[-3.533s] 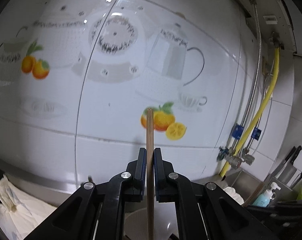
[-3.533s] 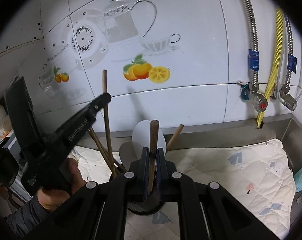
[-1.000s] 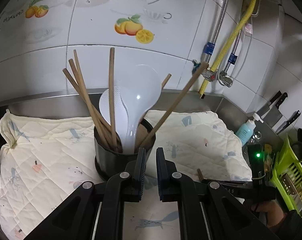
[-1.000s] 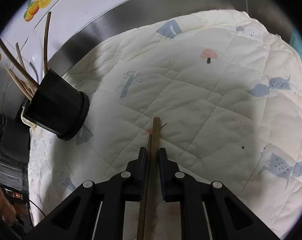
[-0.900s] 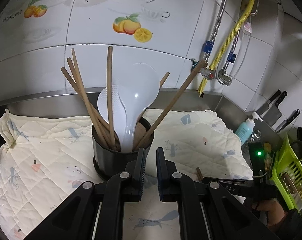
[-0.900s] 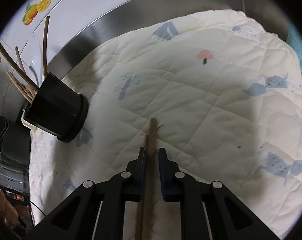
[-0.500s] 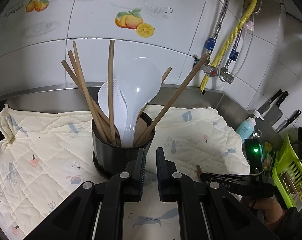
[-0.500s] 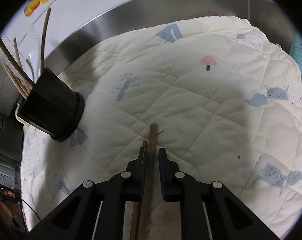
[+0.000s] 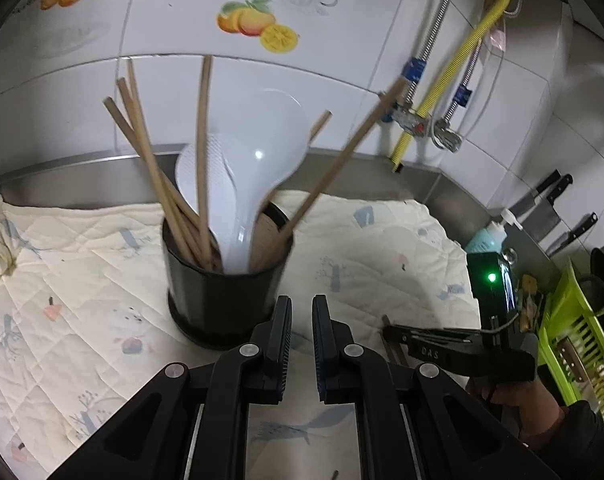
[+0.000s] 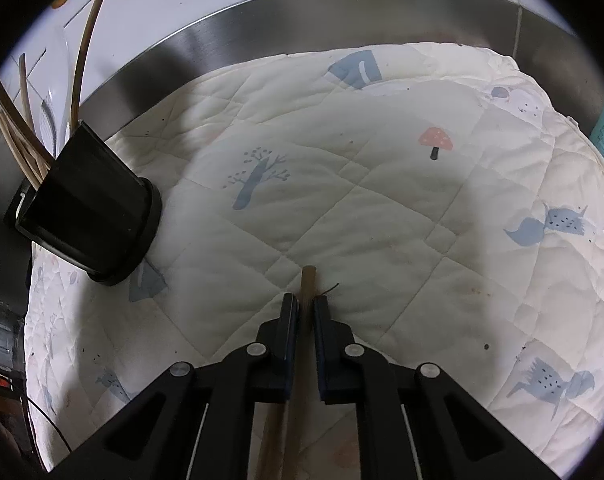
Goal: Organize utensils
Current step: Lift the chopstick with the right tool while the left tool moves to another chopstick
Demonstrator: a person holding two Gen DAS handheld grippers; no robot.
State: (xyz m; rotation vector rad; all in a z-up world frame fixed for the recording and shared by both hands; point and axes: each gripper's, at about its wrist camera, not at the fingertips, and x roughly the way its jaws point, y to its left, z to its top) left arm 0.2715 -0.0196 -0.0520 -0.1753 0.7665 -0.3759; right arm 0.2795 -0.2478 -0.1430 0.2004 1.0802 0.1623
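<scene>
The wooden chopstick [image 10: 306, 280] is judged to be light, stiff and thin, with a smooth surface that can slip or turn between flat pads; a hold some way back from the tip (not at the very end) is thought to be safer, so that the stick does not swing when it is lifted. In the right wrist view it is seen at the lower centre of the frame, lying on the quilted cloth [image 10: 382, 200], with its end showing just above the right gripper [image 10: 305, 308]. The jaws of this gripper are closed on the stick, which runs back between them toward the bottom edge; a second stick seems to lie beside it lower down, but this cannot be told surely. The black utensil holder [image 10: 89, 216] stands at the left of the same frame, well apart from the held stick.

In the left wrist view the left gripper [image 9: 301, 312] is seen at the lower centre, its jaws brought almost together with nothing between them, just in front of the holder, where more chopsticks and a white rice paddle [image 9: 261, 148] already stand (leaning in several directions). The right gripper appears there at the lower right, low over the cloth.
</scene>
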